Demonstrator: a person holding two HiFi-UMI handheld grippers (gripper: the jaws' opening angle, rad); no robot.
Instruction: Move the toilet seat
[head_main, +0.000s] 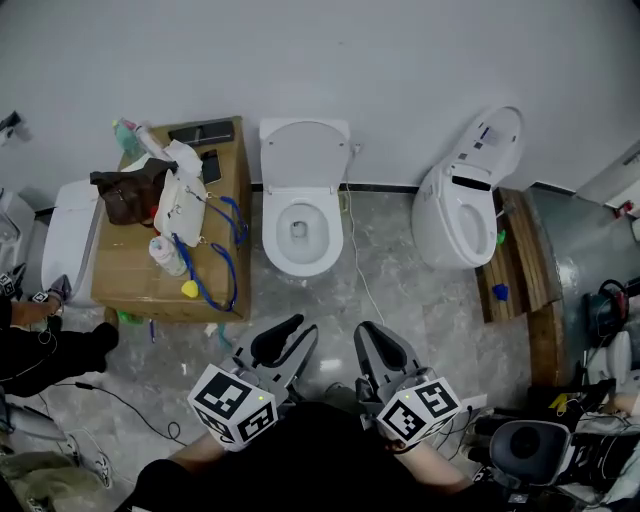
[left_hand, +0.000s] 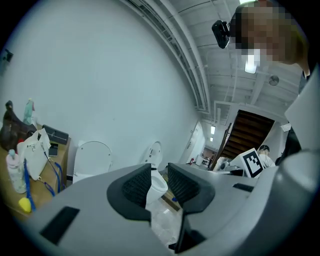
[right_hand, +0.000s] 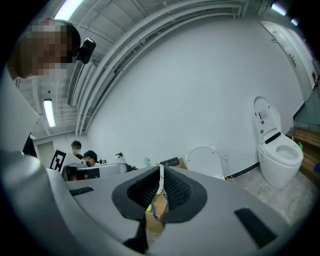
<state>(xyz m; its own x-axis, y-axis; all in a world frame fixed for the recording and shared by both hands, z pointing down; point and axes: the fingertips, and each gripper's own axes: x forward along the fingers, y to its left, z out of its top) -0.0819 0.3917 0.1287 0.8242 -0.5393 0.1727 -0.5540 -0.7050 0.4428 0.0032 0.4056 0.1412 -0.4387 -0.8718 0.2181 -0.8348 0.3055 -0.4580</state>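
A: Where's the toilet seat?
B: On the centre toilet (head_main: 300, 250), 12 o'clock from both grippers and well apart from them. Its lid (head_main: 304, 153) stands up against the wall. Can't tell if the white ring (head_main: 273, 225) round the bowl is the seat or the bare rim.
A: Grippers?
B: The left gripper (left_hand: 159, 172) is spread a bit, nothing btwn the jaws. The right gripper (right_hand: 161, 175) is pressed together, empty.
A: Risks?
B: IMO three. The right one must open first or it just knocks the plastic. A smooth seat can slip from a thin pinch and slam. And there's a second toilet (head_main: 455, 215) at 2 o'clock, so the wrong one could get picked.
A: Anything nearby?
B: The cardboard box (head_main: 130, 285) sits just beside the toilet at its 9 o'clock, w/ a blue strap (head_main: 215, 265) hanging over its edge. A cable (head_main: 362, 270) runs at its 3 o'clock. Either could snag.
A: Containers?
B: The bowl (head_main: 299, 232) holds no objects I can see. The box is shut; a white bag (head_main: 180, 205), a brown bag (head_main: 125, 190) and a bottle (head_main: 165, 255) lie on top. Bag contents hidden.
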